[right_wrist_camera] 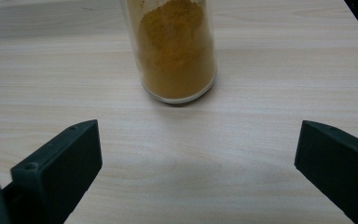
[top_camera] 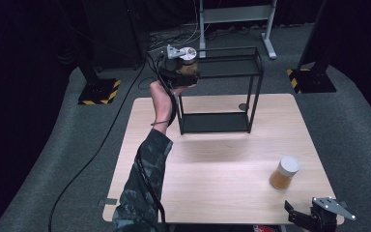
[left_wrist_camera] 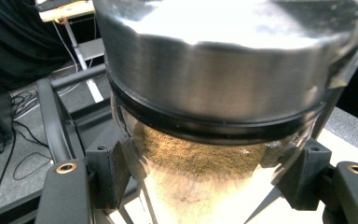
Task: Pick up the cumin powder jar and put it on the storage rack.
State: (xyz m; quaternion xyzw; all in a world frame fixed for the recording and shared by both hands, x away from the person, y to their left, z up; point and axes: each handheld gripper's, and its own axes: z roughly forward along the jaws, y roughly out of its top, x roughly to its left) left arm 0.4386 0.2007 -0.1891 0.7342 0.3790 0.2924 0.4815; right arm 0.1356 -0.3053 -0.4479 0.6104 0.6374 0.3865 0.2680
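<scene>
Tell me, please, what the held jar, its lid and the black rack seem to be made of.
Held jar: probably clear glass, perhaps plastic; the brown powder shows through its wall. Lid: looks like brushed metal, silvery with soft reflections, above a black ring. Black rack: seemingly painted metal, judging by its thin matt black bars and flat shelves.

High view: fixed above near edge of table (top_camera: 212,169), facing forward and down, far enough to take in whole top, rack (top_camera: 220,89) and floor beyond. Left gripper view: riding on left gripper (top_camera: 178,72), raised at rack's top, pressed close against jar (left_wrist_camera: 214,93) (rack bars behind). Right gripper view: low over table (right_wrist_camera: 261,70), near, facing second jar (right_wrist_camera: 177,51); same jar (top_camera: 284,172) in high view.
</scene>
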